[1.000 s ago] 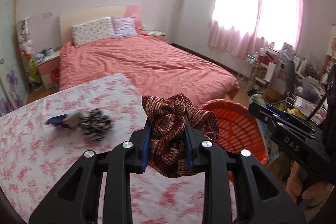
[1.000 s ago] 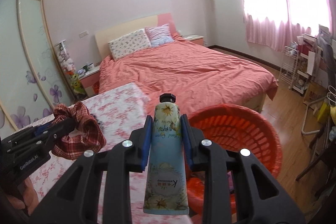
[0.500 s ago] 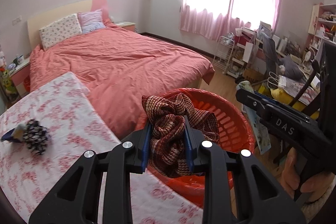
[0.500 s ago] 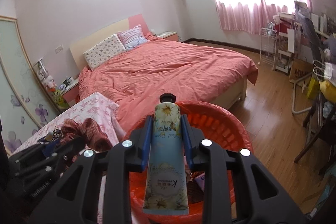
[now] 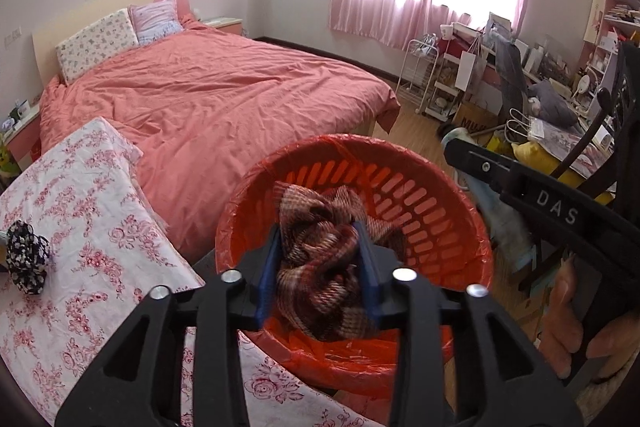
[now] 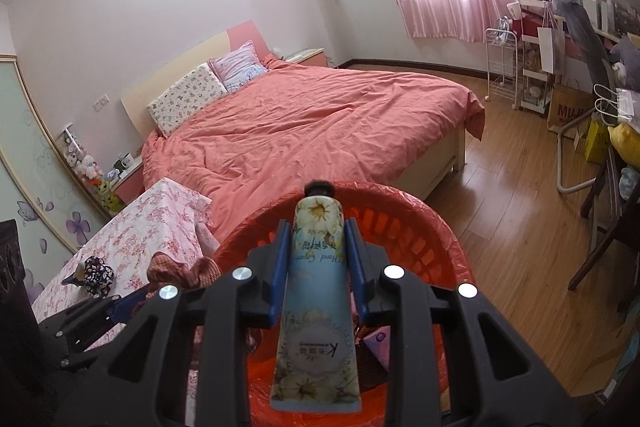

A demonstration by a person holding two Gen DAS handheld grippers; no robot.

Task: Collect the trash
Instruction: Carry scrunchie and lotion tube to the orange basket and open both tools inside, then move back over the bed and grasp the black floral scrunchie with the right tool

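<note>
My left gripper [image 5: 318, 259] is shut on a crumpled red-brown plaid cloth [image 5: 324, 267] and holds it over the orange plastic basket [image 5: 432, 203], which is lined with an orange bag. My right gripper [image 6: 318, 263] is shut on a pale blue hand cream tube [image 6: 316, 299] with a black cap, held above the same basket [image 6: 436, 227]. The cloth [image 6: 188, 269] and left gripper show at the lower left of the right wrist view. A black-and-white patterned scrunchie [image 5: 26, 263] lies on the floral tablecloth [image 5: 100, 219]. A purple packet [image 6: 378, 339] lies inside the basket.
A bed with a salmon cover [image 5: 216, 95] stands behind the table and basket. A cluttered desk, white rack [image 5: 420, 75] and chair fill the right side. Wooden floor [image 6: 520, 219] lies right of the basket. The right gripper's body [image 5: 560, 211] is close on the right.
Both grippers have moved right from over the table to over the orange basket and lowered toward it. Each still holds its item. The scrunchie stays on the table.
</note>
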